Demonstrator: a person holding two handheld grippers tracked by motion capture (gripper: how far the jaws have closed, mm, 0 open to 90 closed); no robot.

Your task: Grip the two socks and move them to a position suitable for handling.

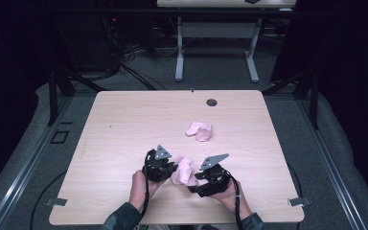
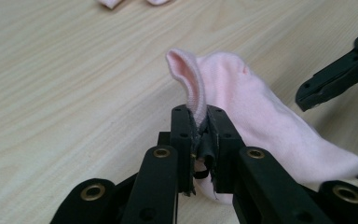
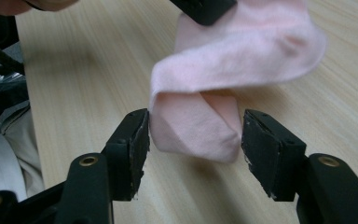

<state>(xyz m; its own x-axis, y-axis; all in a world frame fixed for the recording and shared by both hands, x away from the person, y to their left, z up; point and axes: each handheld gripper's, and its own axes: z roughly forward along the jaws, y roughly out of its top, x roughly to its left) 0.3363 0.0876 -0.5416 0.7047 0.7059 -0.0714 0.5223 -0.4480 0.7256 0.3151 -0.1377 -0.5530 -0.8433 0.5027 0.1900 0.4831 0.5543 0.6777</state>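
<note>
The pink sock [image 2: 242, 93] is pinched at its edge between the two black fingers [image 2: 182, 135] of the left gripper [image 2: 199, 114]. These fingers are squeezed close together on the cloth, and a loop of the sock's edge sticks up just above them. The rest of the sock hangs out to the side and slopes down toward the desk [image 2: 65, 93].

In the right gripper view, the folded lower end of the sock sits right between the fingers [image 3: 130, 144] of the right gripper [image 3: 193, 149]. These fingers stand apart with the sock in the gap. One finger is just beside the cloth, maybe brushing it, and the other is a little way off. They do not squeeze the sock.

From the high view, both hands come in from the near edge of the desk. The left hand [image 1: 141, 184] holds its gripper [image 1: 165, 167] on the left of the sock [image 1: 184, 170], and the right hand [image 1: 230, 194] holds its gripper [image 1: 196, 179] on the right. The two grippers point toward each other, with the sock between them, near the front middle of the desk.

The sock is soft and light pink. It is folded over on itself and a bit twisted, with a rounded end. A second pink sock [image 1: 200, 130] lies crumpled farther back on the desk, well apart from the grippers.
</note>
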